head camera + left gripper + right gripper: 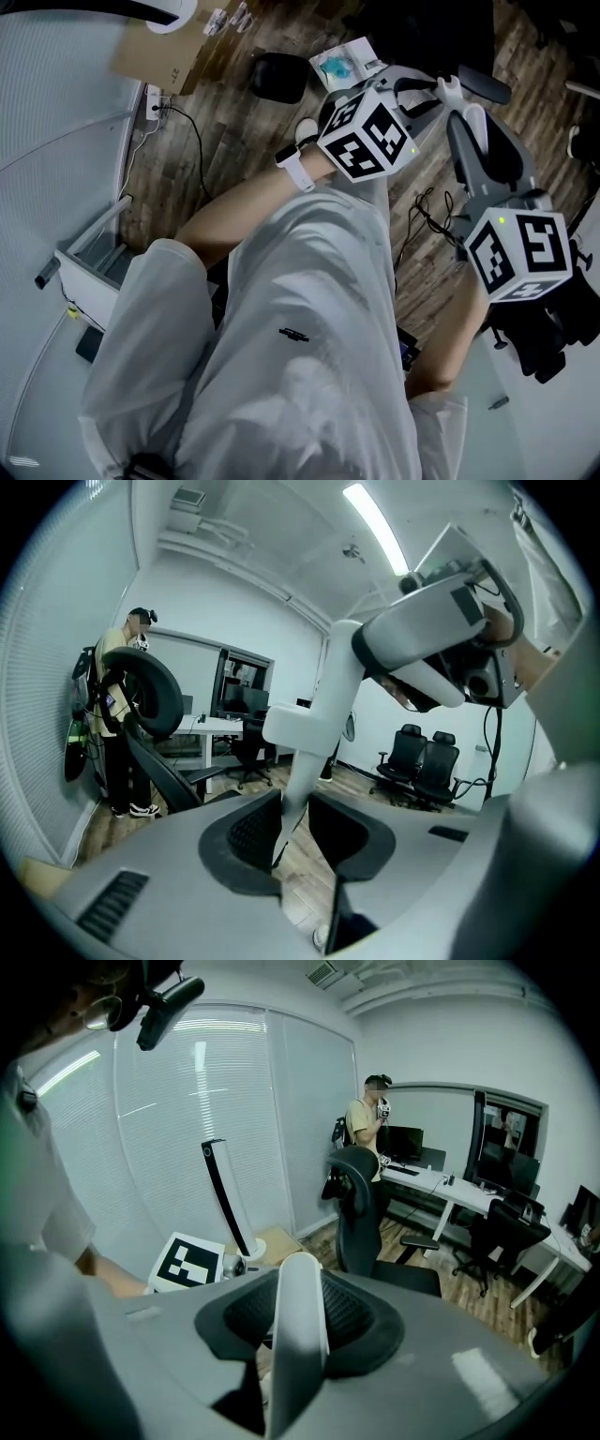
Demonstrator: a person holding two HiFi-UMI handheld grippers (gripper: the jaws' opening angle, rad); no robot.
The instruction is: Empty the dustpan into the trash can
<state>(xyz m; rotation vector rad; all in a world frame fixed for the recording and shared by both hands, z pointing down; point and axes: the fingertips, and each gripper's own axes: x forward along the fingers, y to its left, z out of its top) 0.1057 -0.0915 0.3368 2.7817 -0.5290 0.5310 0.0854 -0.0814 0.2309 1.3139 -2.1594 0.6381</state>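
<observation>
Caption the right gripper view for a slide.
Right gripper closed on a white handle, black office chair beyond.

Right claw (pixel 300 1321) is clamped on a white handle (pixel 298 1358), black pads (pixel 246 1314) pressing both sides, and the handle's rounded end pokes up just past them. The left claw's marker cube (pixel 187 1263) sits low left. A thin black-and-white pole (pixel 223 1194) stands on a round base before the window blinds (pixel 206 1101), with a cardboard sheet (pixel 274 1239) just beside it on the wooden floor (pixel 473 1293). A black office chair (pixel 361 1206) is at centre. Behind it a person (pixel 366 1115) stands at a white desk (pixel 445 1190) carrying monitors (pixel 405 1143).
</observation>
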